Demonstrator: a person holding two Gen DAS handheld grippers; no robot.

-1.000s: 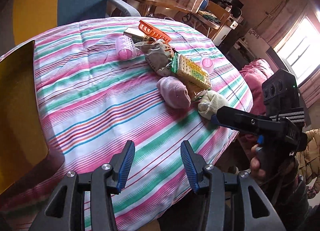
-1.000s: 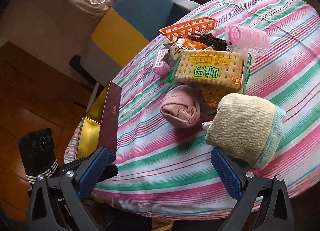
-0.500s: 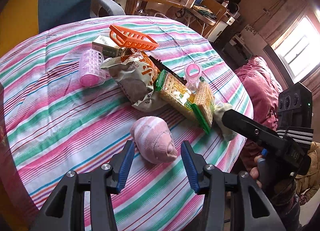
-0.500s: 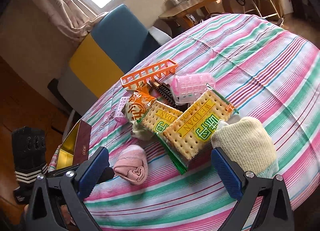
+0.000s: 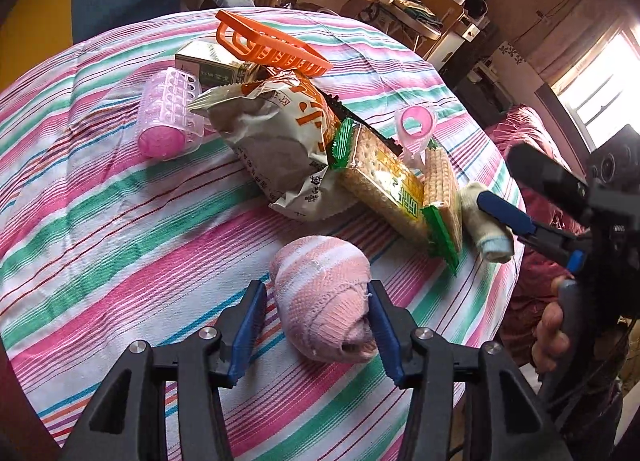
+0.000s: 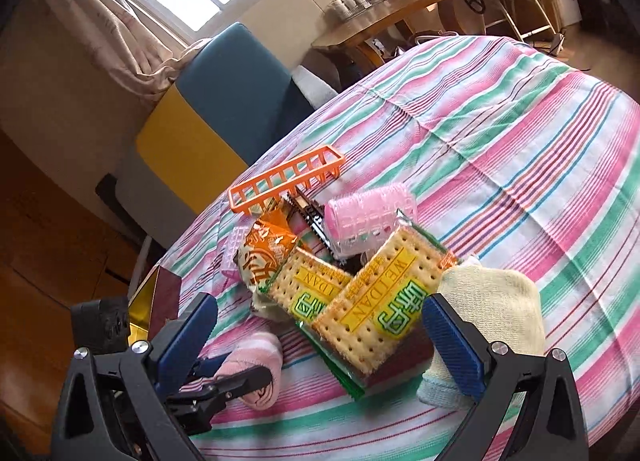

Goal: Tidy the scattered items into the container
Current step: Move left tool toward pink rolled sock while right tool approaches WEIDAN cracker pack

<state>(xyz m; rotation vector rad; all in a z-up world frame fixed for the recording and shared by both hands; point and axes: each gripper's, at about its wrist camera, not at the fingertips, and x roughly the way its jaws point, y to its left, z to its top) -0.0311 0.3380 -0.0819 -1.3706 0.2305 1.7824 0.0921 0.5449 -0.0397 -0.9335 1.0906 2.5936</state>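
Note:
A rolled pink sock (image 5: pixel 326 297) lies on the striped tablecloth between the open fingers of my left gripper (image 5: pixel 316 325); the right finger touches it, the left stands slightly apart. It also shows in the right wrist view (image 6: pixel 256 365). My right gripper (image 6: pixel 320 341) is open over the cracker packs (image 6: pixel 376 305), with a cream sock (image 6: pixel 492 309) by its right finger. The gold box (image 6: pixel 154 301) sits at the table's far left edge.
A pile holds a snack bag (image 5: pixel 276 137), cracker packs (image 5: pixel 384 189), pink hair rollers (image 5: pixel 170 121), an orange plastic rack (image 5: pixel 268 45), a small green box (image 5: pixel 208 65) and a pink ring (image 5: pixel 416 127). A blue and yellow chair (image 6: pixel 224 101) stands behind the table.
My left gripper has moved forward so the pink sock now sits between its fingers. My right gripper has shifted a little closer over the cracker packs and cream sock.

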